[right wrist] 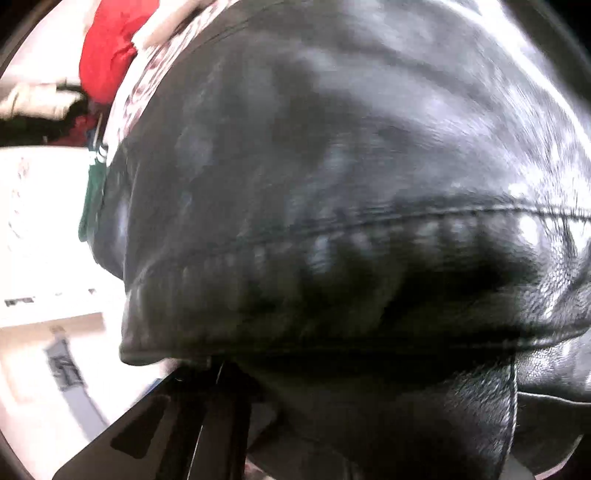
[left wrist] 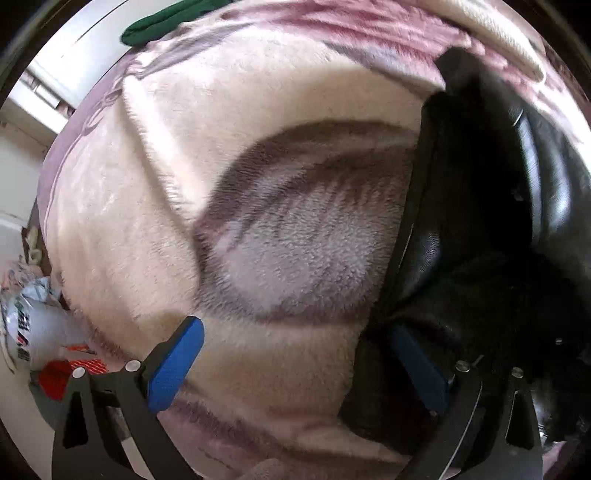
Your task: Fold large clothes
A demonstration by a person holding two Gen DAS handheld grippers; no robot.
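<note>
A black leather jacket (left wrist: 480, 206) lies on a fluffy cream and mauve blanket (left wrist: 280, 229) on the bed, at the right of the left wrist view. My left gripper (left wrist: 295, 365) is open, its blue pads spread wide; the left pad (left wrist: 177, 362) is over the blanket and the right pad (left wrist: 417, 365) is at the jacket's dark edge. In the right wrist view the jacket (right wrist: 332, 184) fills the frame, draped over my right gripper. Its fingers are hidden under the leather; only part of the black frame (right wrist: 166, 424) shows.
A green garment (left wrist: 162, 22) lies at the blanket's far edge. A white plastic bag (left wrist: 33, 325) and red items (left wrist: 55, 376) sit beside the bed at left. A red garment (right wrist: 107, 51) and a green one (right wrist: 92, 192) lie beyond the jacket.
</note>
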